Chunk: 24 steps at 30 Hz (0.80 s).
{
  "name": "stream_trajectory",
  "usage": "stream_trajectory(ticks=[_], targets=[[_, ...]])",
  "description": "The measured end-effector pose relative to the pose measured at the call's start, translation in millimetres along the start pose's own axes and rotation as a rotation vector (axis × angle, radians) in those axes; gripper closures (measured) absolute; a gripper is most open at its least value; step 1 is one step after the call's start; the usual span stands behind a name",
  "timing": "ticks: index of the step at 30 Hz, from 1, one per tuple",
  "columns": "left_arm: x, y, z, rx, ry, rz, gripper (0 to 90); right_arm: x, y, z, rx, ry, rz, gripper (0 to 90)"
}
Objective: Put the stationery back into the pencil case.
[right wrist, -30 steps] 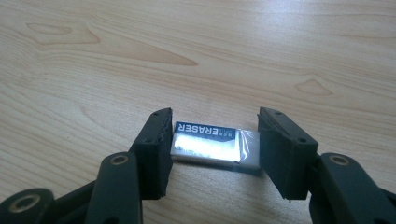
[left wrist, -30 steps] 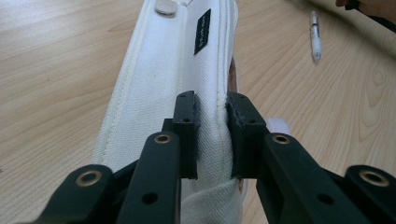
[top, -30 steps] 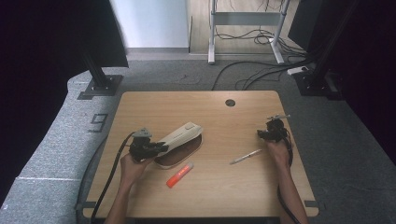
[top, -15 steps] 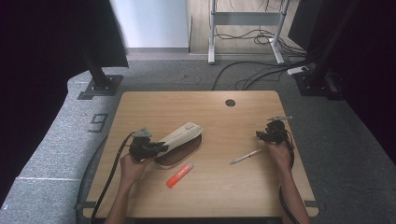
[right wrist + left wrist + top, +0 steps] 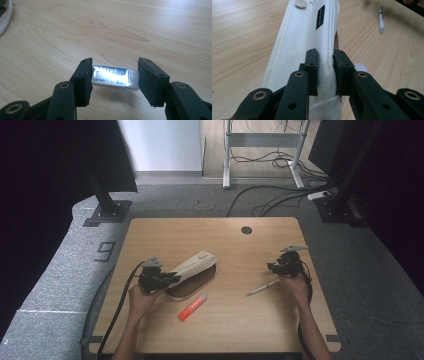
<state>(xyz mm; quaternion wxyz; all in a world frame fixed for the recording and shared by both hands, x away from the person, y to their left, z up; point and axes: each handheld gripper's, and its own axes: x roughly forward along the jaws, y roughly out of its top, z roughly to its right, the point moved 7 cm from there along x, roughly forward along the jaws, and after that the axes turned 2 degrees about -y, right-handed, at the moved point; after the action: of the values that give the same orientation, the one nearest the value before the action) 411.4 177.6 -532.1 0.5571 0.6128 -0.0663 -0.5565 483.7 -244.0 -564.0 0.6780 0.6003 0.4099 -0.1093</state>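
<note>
I am pinching the pencil case (image 5: pixel 304 47) flap in my left gripper (image 5: pixel 325 72) and clamping the eraser (image 5: pixel 113 78) in my right gripper (image 5: pixel 113 80), carrying it left into the case next.

Pouch (image 5: pixel 192 270) lies left, pen (image 5: pixel 263 288) right, marker (image 5: pixel 193 307) nearer the person

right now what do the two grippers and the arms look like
Both the left gripper and the right gripper are black, each with two flat jaws on linked bars with brass-ringed pivots. A grey three-cornered plate tops each one. A black cable trails from each. The forearms are bare, no sleeves showing.
</note>
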Motion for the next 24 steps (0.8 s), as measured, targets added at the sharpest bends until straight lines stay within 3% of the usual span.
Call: stream_trajectory(ticks=[24], targets=[[-0.5,0.1,0.5,0.005,0.001,0.0,75.0,6.2,16.7,-64.8,-0.102,0.13,0.017,46.2]])
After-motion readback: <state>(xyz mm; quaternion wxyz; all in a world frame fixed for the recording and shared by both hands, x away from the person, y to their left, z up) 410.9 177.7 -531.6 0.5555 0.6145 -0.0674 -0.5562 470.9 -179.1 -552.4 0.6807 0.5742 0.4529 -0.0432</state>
